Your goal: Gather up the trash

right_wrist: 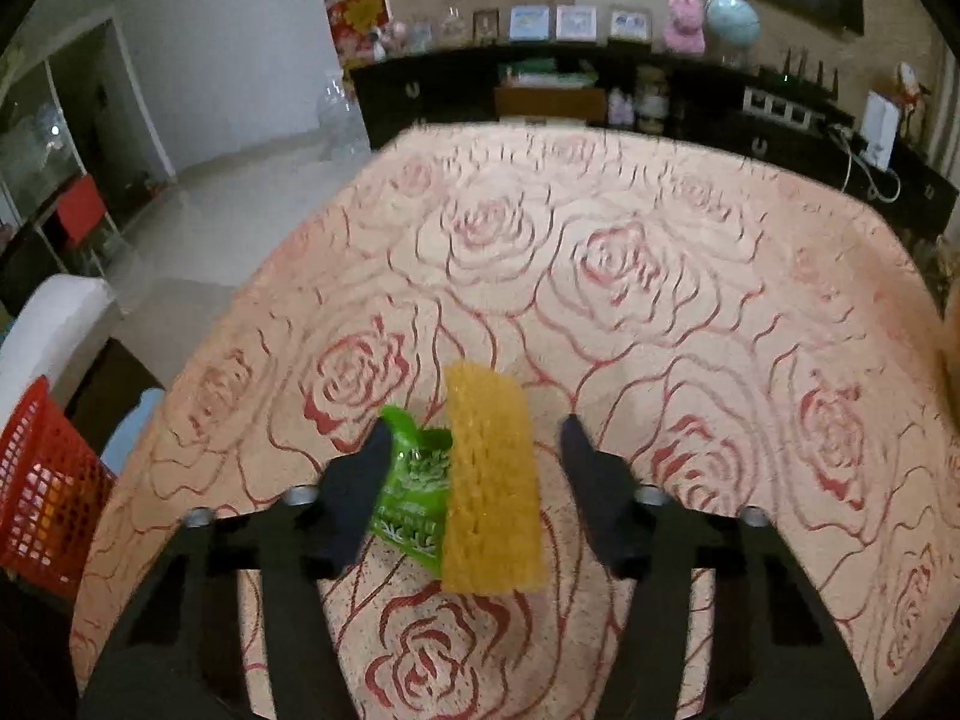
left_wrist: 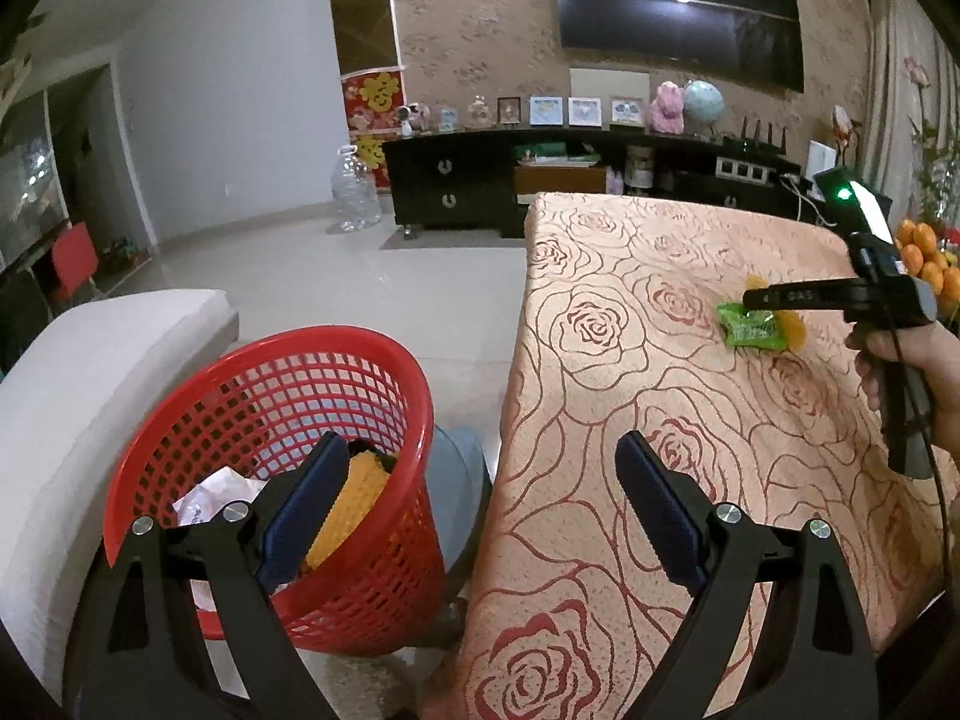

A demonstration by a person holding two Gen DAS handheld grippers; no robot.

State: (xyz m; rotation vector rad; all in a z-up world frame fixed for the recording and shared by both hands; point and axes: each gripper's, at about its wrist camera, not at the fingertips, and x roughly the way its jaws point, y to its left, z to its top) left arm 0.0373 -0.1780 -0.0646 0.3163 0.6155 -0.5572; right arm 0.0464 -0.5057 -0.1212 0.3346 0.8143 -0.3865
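The right gripper (right_wrist: 474, 468) is lowered over the table (right_wrist: 660, 252) with its jaws apart, one on each side of two pieces of trash lying together on the rose-patterned cloth: a green wrapper (right_wrist: 414, 492) and a yellow foam net (right_wrist: 492, 480). The net overlaps the wrapper's right edge. The left pad is at or just over the wrapper's left edge; the right pad stands clear of the net, with bare cloth between. Neither piece is gripped as yet.

The left gripper (left_wrist: 480, 510) hangs idle with its jaws wide apart and nothing between them, at the table's near edge and just beside the red basket (left_wrist: 336, 360), which stands on the floor against the table. The basket already holds some white paper and a yellow net.

Recommendations for the step in hand: both pieces appear light and flat, so the pads should come right down to the cloth before closing, or they may slide over the top. Closing across the overlap could take both pieces at once. The chief risk is pinching the cloth along with the trash; a slow lift would show this early. The wrapper, being slick, may slip out from under the net during the carry.
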